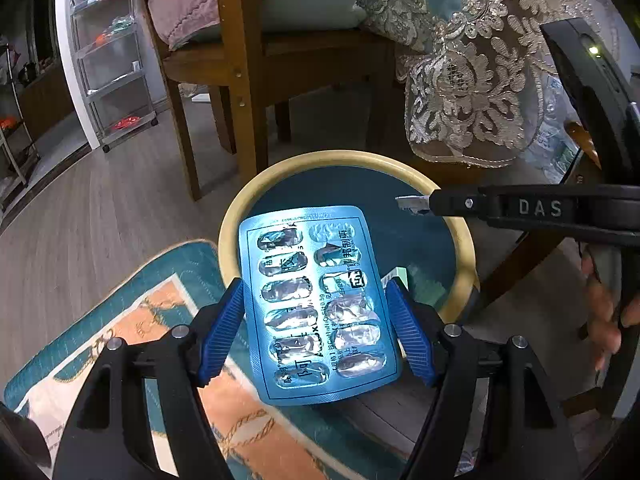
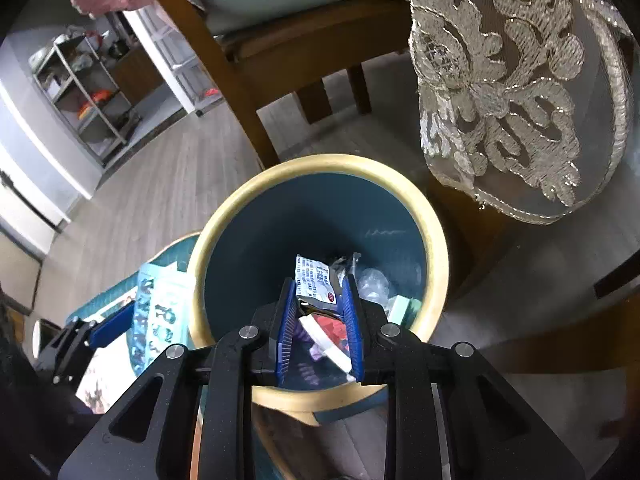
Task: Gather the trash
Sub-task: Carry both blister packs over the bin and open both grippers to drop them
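Observation:
My left gripper [image 1: 316, 312] is shut on a blue blister pill pack [image 1: 316, 304], held flat across its width just over the near rim of the teal trash bin [image 1: 280, 172]. The pack also shows in the right wrist view [image 2: 156, 320], left of the bin [image 2: 320, 164]. My right gripper [image 2: 318, 320] hangs over the bin's mouth with its blue pads [image 2: 286, 328] a narrow gap apart and nothing clamped between them. Below lie a printed wrapper [image 2: 314, 280], clear plastic [image 2: 372, 284] and a white-and-red piece [image 2: 328, 336]. The right gripper's body [image 1: 520, 208] reaches in over the bin.
A wooden chair [image 1: 240, 80] stands behind the bin. A lace tablecloth [image 1: 472, 92] hangs at the right. A teal and orange rug [image 1: 132, 320] lies left of the bin. A wheeled shelf rack [image 1: 112, 68] stands at the far left on grey wood flooring.

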### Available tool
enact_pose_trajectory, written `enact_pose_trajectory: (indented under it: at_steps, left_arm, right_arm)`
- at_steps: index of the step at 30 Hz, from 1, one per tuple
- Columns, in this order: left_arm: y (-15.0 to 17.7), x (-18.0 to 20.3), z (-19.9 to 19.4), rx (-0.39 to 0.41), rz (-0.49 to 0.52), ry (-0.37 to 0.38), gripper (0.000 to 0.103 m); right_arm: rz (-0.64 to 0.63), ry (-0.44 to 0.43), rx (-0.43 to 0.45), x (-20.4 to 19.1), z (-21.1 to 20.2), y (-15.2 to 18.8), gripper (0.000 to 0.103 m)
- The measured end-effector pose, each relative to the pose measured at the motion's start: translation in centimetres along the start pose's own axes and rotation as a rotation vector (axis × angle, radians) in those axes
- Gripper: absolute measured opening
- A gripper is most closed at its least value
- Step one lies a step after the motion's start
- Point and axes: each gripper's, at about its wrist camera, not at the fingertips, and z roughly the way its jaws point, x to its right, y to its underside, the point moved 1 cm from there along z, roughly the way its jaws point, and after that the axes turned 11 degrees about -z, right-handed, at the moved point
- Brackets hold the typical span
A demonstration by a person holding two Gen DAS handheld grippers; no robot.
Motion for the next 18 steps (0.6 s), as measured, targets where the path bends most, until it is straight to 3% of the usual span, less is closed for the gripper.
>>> enact_pose_trajectory:
  at_steps: [2, 4, 9, 18]
  left_arm:
    - [-0.3, -0.1, 0.4, -0.002, -0.003, 0.0, 0.072]
    - [-0.3, -0.3, 0.6, -0.004, -0.018, 0.0, 0.084]
    - [-0.4, -1.1, -0.5, 0.009, -0.039, -0.003, 0.085]
    - [0.5, -3.1, -11.5, 0.09, -0.082, -0.012, 0.085]
  right_arm:
    - [0.014, -0.012, 0.015, 0.1, -0.1, 0.0, 0.03]
    - [0.025, -0.022, 0.027, 0.1, -0.4, -0.1, 0.039]
    - [0.027, -0.008, 0.03, 0.0, -0.9, -0.4, 0.044]
    - [-0.047, -0.054, 0.08, -4.0, -5.7, 0.4, 0.049]
